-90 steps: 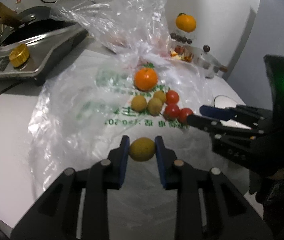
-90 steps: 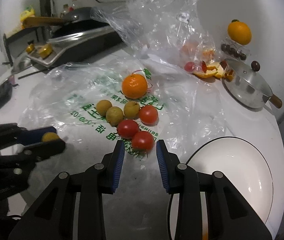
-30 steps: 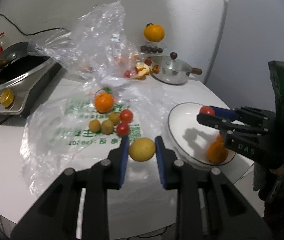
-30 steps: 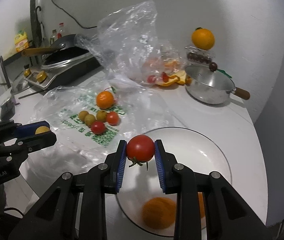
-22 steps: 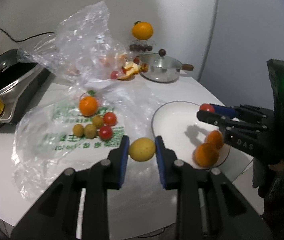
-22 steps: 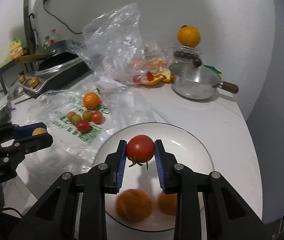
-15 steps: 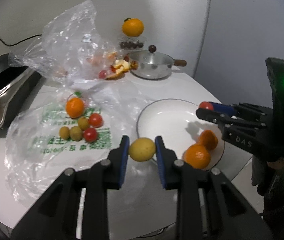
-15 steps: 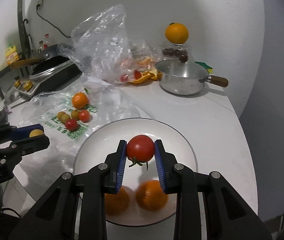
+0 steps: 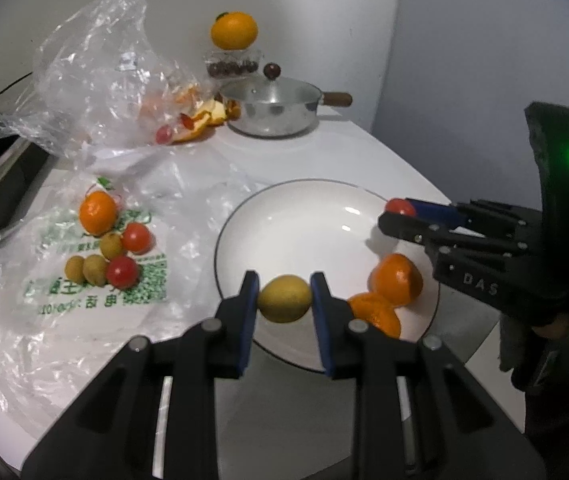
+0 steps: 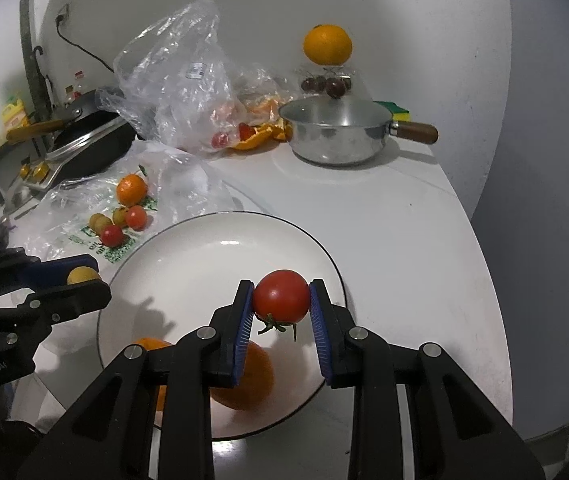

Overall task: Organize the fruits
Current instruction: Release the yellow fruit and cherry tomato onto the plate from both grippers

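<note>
My left gripper [image 9: 284, 298] is shut on a small yellow fruit [image 9: 284, 298] and holds it over the near left rim of the white plate [image 9: 300, 232]. My right gripper [image 10: 281, 298] is shut on a red tomato [image 10: 281, 297] above the plate's right side [image 10: 204, 264]. Two oranges [image 9: 394, 280] lie in the plate near its front edge. On the printed plastic bag [image 9: 84, 292] lie an orange [image 9: 97, 213], two tomatoes [image 9: 136, 237] and three small yellow-brown fruits [image 9: 94, 270].
A steel pan [image 9: 274, 108] with a wooden handle stands at the back, with orange peel [image 9: 204, 118] and a crumpled clear bag [image 9: 96, 84] beside it. An orange [image 9: 233, 30] sits on a box of dark fruit. A cooker [image 10: 84, 142] stands at far left.
Both grippers have moved right, away from the bag and over the plate, each still holding its fruit. The right gripper picked up the tomato from the bag earlier.
</note>
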Tool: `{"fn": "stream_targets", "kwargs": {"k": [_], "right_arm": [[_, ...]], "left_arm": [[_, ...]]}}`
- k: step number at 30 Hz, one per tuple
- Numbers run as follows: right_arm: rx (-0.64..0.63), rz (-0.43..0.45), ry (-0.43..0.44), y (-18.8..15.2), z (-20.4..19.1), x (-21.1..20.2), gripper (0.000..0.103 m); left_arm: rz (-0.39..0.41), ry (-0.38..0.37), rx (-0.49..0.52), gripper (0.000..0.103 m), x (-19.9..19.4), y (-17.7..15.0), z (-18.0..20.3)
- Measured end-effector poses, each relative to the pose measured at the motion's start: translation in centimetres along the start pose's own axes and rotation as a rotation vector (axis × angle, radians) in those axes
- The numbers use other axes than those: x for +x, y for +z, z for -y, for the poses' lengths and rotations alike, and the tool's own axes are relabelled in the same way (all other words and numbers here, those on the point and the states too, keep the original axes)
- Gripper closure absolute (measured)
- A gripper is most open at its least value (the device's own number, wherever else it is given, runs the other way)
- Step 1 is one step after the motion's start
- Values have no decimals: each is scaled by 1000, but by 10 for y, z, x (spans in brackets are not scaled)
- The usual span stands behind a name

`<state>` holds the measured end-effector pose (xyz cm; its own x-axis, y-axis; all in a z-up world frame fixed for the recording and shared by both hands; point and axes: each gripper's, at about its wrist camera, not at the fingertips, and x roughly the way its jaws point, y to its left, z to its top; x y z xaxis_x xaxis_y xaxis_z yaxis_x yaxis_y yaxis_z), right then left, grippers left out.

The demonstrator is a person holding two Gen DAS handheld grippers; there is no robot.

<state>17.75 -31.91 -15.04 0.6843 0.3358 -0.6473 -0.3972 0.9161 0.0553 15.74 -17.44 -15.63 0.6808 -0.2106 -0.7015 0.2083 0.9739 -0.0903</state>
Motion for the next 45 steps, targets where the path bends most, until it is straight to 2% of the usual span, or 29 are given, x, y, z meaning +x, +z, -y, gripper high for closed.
{"fn": "stream_targets", "kwargs": {"k": [11,20,33,36,38,39,45], "right_arm": [[3,-21,13,-7,7,7,73],[-4,-35,6,-9,6,6,73],[-27,-14,-14,-2,-5,-6,72],[-37,-3,-12,1,-12,-10,72],[-44,2,-10,4,-18,-13,72],[-48,4,-10,4,-22,-13,72],[-81,13,0,12,-46,-14,72]], "left_arm": [[-51,-8,3,76,17,-4,7],[-62,-13,0,75,15,-6,9],[-23,-11,-29,72,-8,-10,-2],[-10,-5,-38,67,-15,-11,-8],[3,-4,-50,53,-21,-12,-13],[10,-3,-58,51,-24,-12,-16],[38,14,-85,51,-40,-17,-35]]}}
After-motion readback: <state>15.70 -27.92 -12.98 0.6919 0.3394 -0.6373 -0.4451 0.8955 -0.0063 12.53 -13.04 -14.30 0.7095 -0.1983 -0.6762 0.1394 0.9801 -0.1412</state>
